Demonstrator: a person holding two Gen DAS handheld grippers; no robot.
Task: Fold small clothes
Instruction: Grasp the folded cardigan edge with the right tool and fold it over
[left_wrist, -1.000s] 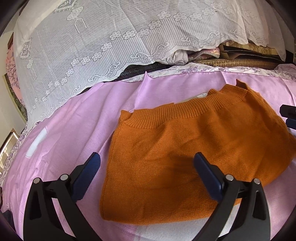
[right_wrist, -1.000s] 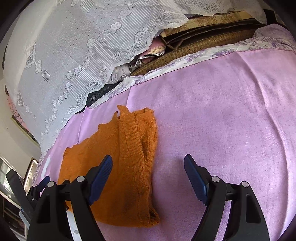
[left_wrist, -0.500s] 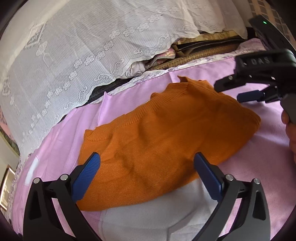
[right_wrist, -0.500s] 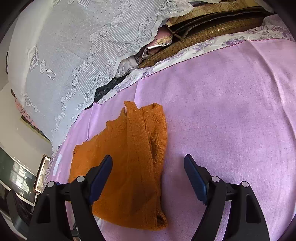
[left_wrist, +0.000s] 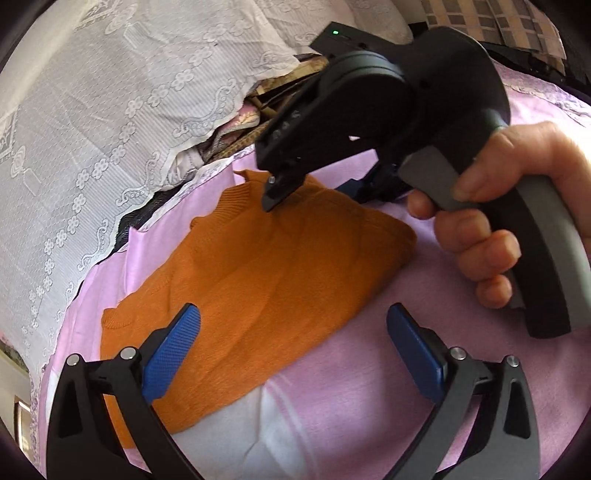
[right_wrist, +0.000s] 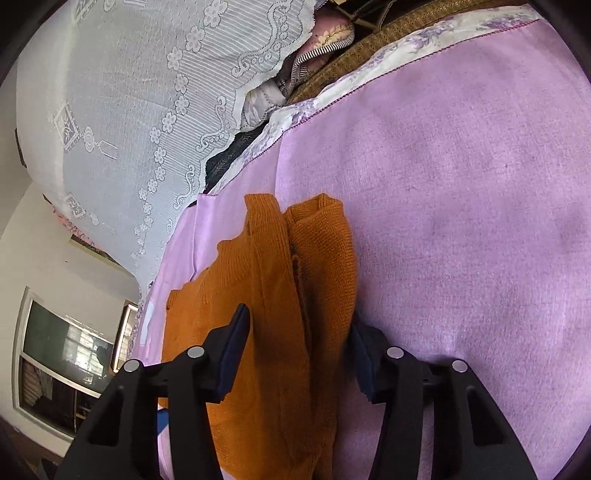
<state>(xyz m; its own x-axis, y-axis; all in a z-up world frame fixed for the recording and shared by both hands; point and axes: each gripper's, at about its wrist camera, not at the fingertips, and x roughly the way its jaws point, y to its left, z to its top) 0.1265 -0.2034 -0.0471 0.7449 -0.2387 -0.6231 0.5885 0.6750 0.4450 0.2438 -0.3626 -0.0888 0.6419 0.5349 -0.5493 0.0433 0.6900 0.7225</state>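
Right claw (right_wrist: 295, 354) now lower, jaws just narrowed around orange sweater (right_wrist: 273, 332), not clamped, left claw (left_wrist: 291, 354) released

Left tongs (left_wrist: 293, 347) wide apart; right tongs (right_wrist: 299, 354) half-closed, just narrowing; hand (left_wrist: 517, 206) gripping handle.

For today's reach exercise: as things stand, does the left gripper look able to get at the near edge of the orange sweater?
Probably yes. The left gripper is open, with the orange sweater's near edge under its left finger and nothing between. The right gripper works the far folded side, clear of that path.
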